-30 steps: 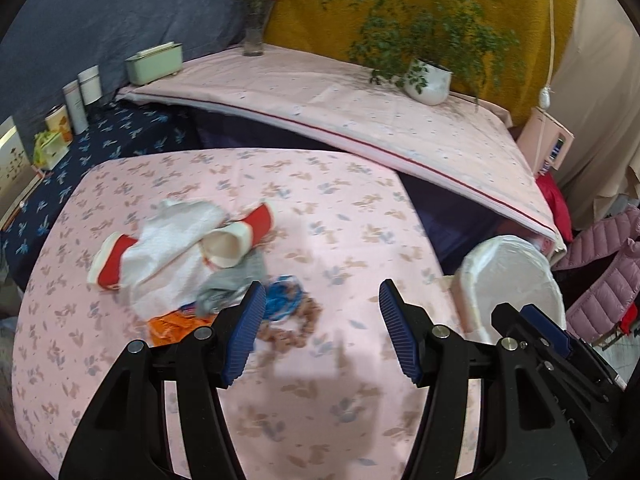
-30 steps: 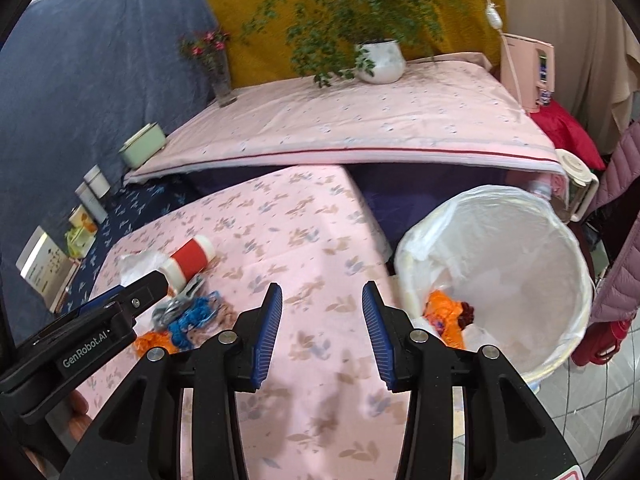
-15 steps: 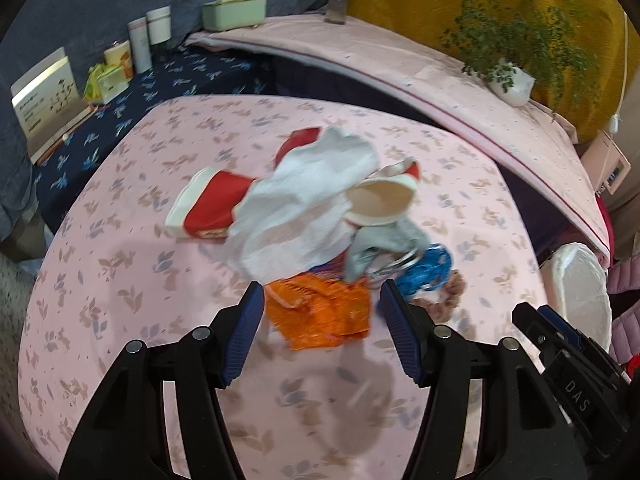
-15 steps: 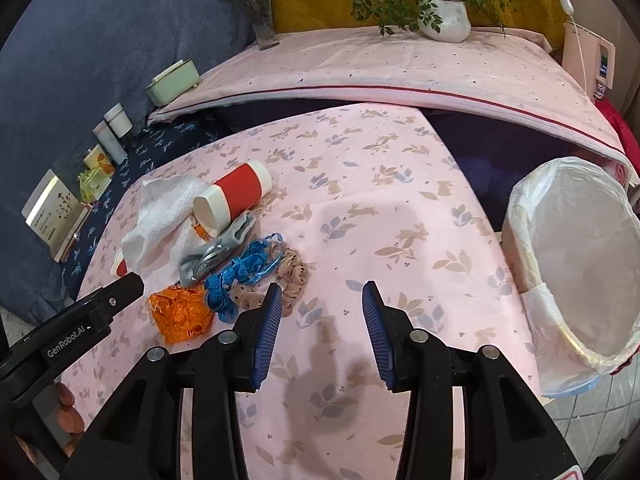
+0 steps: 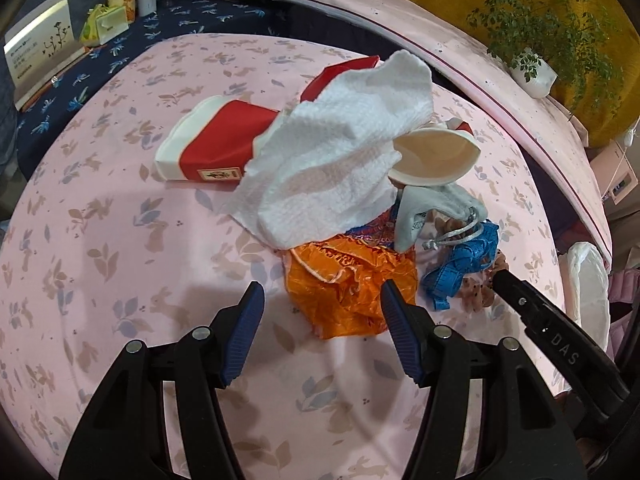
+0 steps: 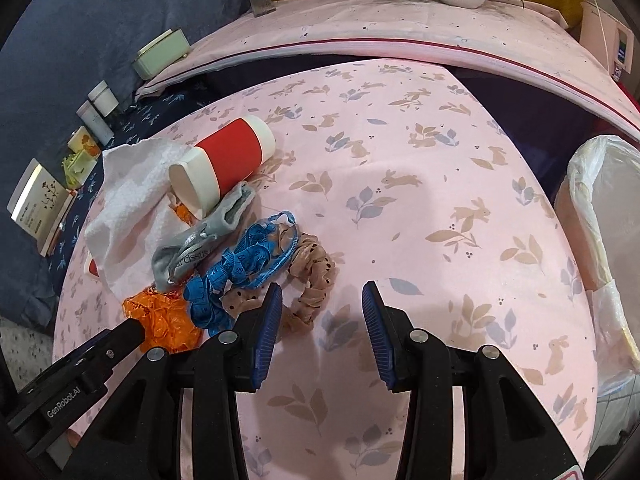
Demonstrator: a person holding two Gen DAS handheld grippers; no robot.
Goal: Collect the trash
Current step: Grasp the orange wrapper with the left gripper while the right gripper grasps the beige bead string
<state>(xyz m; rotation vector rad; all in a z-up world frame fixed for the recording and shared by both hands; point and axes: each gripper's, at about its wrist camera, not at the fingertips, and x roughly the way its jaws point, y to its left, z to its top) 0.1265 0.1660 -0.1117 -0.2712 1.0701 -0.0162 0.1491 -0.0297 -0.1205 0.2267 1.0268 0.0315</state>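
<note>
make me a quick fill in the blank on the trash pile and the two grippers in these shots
1. The crumpled wrapper nearest the left gripper is ____ in colour.
2. The coiled measuring tape is ____.
3. The white paper towel lies partly over a paper cup with a ____ band.
4. Both grippers' jaws are ____ and hold nothing.

Missing words: orange; blue; red; open
</note>
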